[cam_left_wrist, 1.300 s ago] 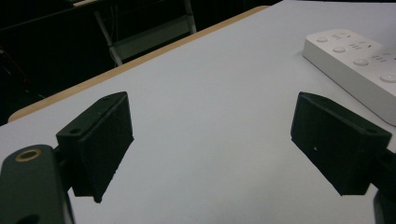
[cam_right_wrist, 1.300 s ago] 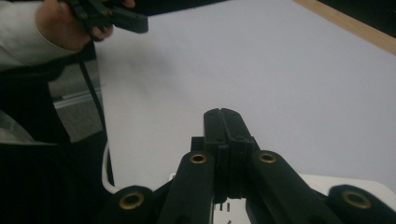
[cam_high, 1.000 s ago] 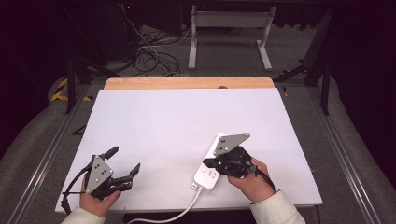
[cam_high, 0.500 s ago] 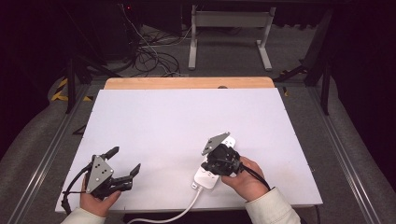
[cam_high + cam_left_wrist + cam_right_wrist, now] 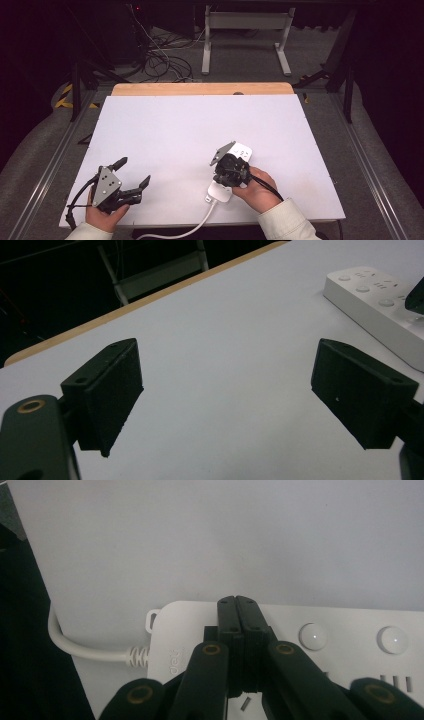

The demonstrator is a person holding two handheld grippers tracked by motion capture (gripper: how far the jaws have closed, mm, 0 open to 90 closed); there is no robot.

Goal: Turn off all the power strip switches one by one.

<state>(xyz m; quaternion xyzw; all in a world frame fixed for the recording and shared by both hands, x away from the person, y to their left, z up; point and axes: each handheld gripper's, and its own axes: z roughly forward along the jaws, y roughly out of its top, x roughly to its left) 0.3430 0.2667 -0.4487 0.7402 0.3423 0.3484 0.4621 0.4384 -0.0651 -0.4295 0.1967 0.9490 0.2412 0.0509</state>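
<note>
Black claws [image 5: 131, 176] [image 5: 236, 611], brass-ringed screws, grey three-cornered plates, black cables, pale sleeves.

You have a white power strip [image 5: 227, 172] lying flat on the white table [image 5: 175, 135], close to the near edge and right of centre, its long axis running diagonally away from you toward the right. Its top face carries round white buttons [image 5: 313, 636] in a row beside the socket slots (the slots themselves are mostly covered from above). A white cable [image 5: 185, 227] leaves its near end through a ribbed strain relief [image 5: 139, 656] and curves off over the table's near edge. A small mounting tab [image 5: 151, 620] juts from that same end.
</note>
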